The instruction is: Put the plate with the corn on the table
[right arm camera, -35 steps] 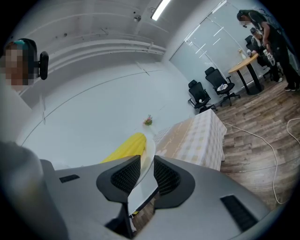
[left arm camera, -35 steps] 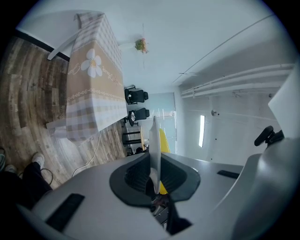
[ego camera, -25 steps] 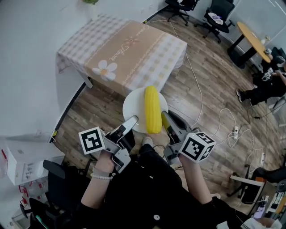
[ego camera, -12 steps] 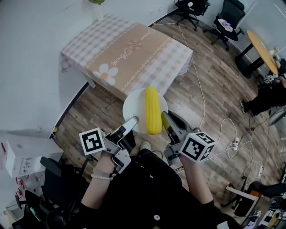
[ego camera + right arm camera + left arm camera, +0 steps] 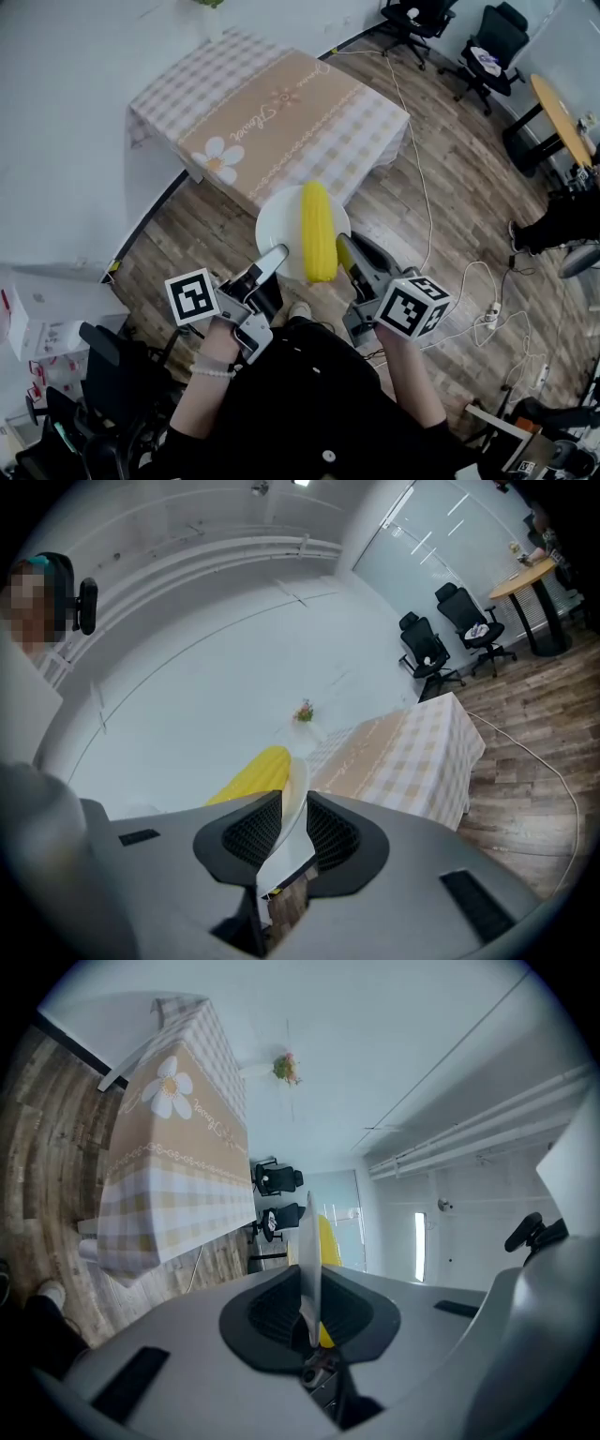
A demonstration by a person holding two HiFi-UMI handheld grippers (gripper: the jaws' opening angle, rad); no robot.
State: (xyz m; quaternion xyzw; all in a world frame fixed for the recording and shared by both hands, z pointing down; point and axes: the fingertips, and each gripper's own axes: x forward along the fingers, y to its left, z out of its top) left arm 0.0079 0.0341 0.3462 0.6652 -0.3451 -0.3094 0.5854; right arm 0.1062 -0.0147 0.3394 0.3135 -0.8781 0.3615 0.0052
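A white plate (image 5: 278, 223) carrying a yellow corn cob (image 5: 317, 232) hangs in the air above the wooden floor, just short of the table with a checked cloth and a daisy print (image 5: 272, 112). My left gripper (image 5: 276, 257) is shut on the plate's near-left rim. My right gripper (image 5: 345, 249) is shut on its near-right rim. In the left gripper view the plate (image 5: 307, 1251) is edge-on between the jaws of the left gripper (image 5: 308, 1302), with the corn (image 5: 328, 1239) behind it. The right gripper view shows the rim (image 5: 296, 803) pinched in the right gripper (image 5: 286, 832), beside the corn (image 5: 251, 772) and the table (image 5: 398, 752).
Office chairs (image 5: 412, 17) stand at the back, and a round wooden table (image 5: 561, 117) at the far right. Cables (image 5: 424, 197) trail over the floor. A person (image 5: 562, 220) sits at the right edge. A white wall runs along the left, with a white box (image 5: 37, 323) low down.
The table and floor have slid a little to the right in the head view. The plate, the corn and both grippers keep their hold and their places in the frame.
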